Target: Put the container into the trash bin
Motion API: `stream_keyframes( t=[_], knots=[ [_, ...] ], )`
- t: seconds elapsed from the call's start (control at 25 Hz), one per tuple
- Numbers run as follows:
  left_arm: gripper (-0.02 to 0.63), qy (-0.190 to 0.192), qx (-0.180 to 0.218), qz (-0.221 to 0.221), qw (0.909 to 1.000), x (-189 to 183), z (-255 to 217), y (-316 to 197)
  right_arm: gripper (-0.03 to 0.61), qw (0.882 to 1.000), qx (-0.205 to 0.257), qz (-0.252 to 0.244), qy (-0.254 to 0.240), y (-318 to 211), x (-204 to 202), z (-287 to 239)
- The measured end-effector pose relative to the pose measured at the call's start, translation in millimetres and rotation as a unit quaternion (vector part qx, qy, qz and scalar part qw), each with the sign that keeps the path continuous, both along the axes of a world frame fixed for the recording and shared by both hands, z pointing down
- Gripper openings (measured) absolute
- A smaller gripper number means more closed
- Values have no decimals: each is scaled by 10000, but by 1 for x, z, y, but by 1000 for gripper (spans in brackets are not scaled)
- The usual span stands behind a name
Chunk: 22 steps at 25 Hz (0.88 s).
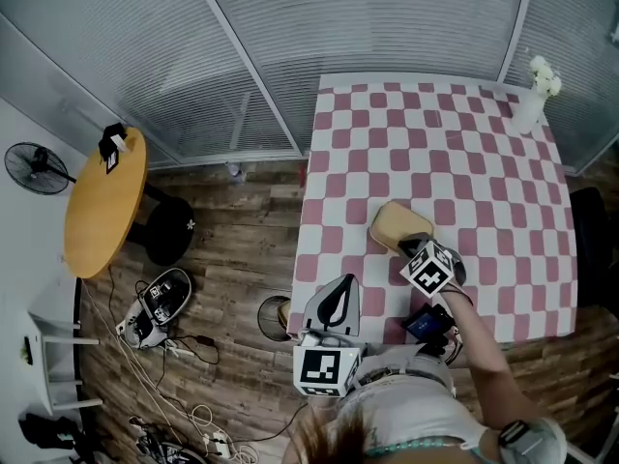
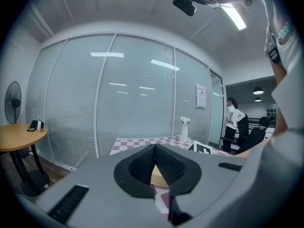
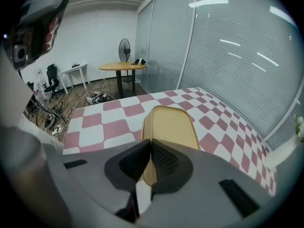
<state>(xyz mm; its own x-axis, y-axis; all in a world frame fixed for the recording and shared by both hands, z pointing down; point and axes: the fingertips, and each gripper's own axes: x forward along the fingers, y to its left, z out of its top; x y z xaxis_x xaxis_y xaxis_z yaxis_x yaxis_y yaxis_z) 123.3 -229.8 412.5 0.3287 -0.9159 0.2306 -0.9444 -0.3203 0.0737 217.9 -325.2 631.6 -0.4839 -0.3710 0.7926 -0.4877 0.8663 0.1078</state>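
Nearest to us, right below the chest, sits the left gripper [image 1: 343, 283] with its marker cube. Its jaws are pressed together with nothing between them, and it points out roughly level over the table's near-left corner. Just past it and to the right, the right gripper [image 1: 414, 246] angles down toward the checked tablecloth [image 1: 484, 162]. Its jaws are clamped on the near wall of the container [image 1: 397, 222], a shallow tan tub that looks empty. One pad sits inside the wall and the other outside.

The container's long axis runs straight on from those jaws, away from us and slanting toward the table's left edge. We cannot tell whether its base is touching the cloth.

What we take to be the trash bin [image 1: 272, 315] is the round, open-topped thing on the floor just off the table's near-left corner, partly hidden behind the left gripper. It lies to the left of the held container and below it, so the left hand is the nearer one — yet the right hand has the load. In our judgement the carry has to swing left across the front of the idle left gripper and clear the table edge before it goes down.

Farther off, a vase [image 1: 532, 100] stands at the far-right corner, well apart from all this. A round wooden table [image 1: 102, 201] and a fan [image 1: 37, 167] stand across the floor to the left.
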Motion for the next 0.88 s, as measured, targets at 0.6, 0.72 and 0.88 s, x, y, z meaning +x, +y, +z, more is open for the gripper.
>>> stream_keyframes(
  t=[0.6,0.72,0.88],
  knots=[
    [6,-7,154,283,9995,7,-6,-1,3,9852,353,599,-1567,9,-11,-101],
    [6,-48,167,334,9993,8,-6,-1,3,9804,579,617,-1777,12,-14,-127],
    [6,-108,233,383,9989,11,-9,-2,3,9737,873,634,-2005,17,-16,-159]
  ],
)
